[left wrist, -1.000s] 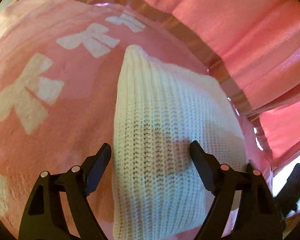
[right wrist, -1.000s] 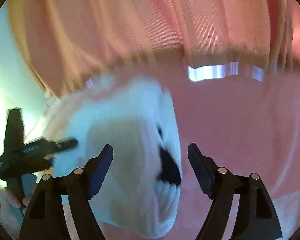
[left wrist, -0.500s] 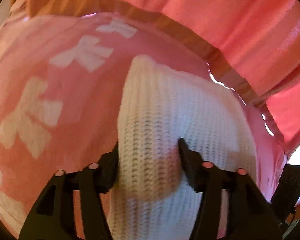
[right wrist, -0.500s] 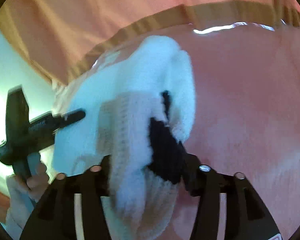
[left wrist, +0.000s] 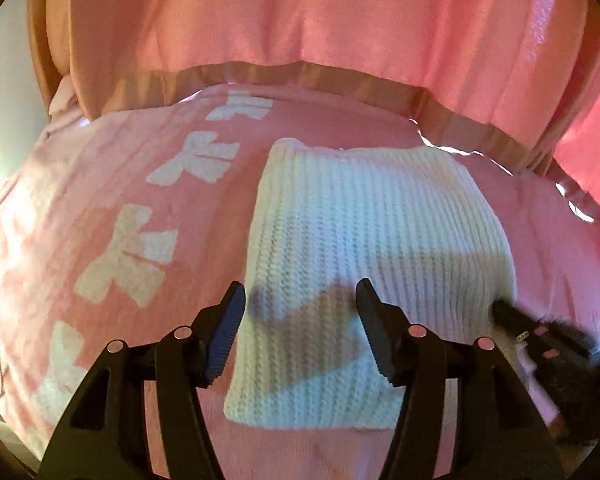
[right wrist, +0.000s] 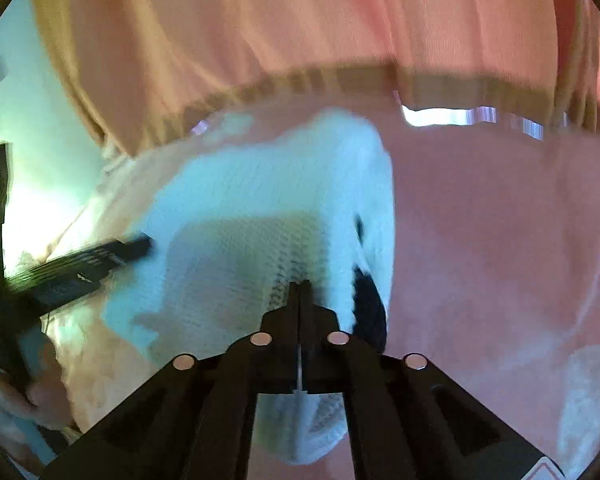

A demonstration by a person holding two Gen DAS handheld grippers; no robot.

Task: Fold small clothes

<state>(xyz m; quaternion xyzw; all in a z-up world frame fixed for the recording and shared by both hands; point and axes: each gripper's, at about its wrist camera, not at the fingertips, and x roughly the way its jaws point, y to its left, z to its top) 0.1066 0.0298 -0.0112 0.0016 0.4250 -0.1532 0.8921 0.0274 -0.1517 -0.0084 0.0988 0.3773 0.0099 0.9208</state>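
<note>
A white ribbed knit garment [left wrist: 364, 232] lies folded into a rough rectangle on a pink blanket [left wrist: 100, 184] with white bow prints. My left gripper [left wrist: 300, 332] is open and hovers over the garment's near left part, touching nothing. In the right wrist view the same garment [right wrist: 260, 208] shows a dark patch at its right edge. My right gripper [right wrist: 299, 292] is shut, its tips over the garment's near edge; whether cloth is pinched between them I cannot tell. It also shows blurred in the left wrist view [left wrist: 540, 328].
A pink curtain [left wrist: 340, 16] with a brown hem hangs close behind the blanket. The left gripper and the hand holding it show at the left of the right wrist view [right wrist: 80, 260]. A bright wall lies far left.
My left gripper has let go of the garment, opened and pulled back. My right gripper has closed fully at the garment's near edge. The garment now lies flatter.
</note>
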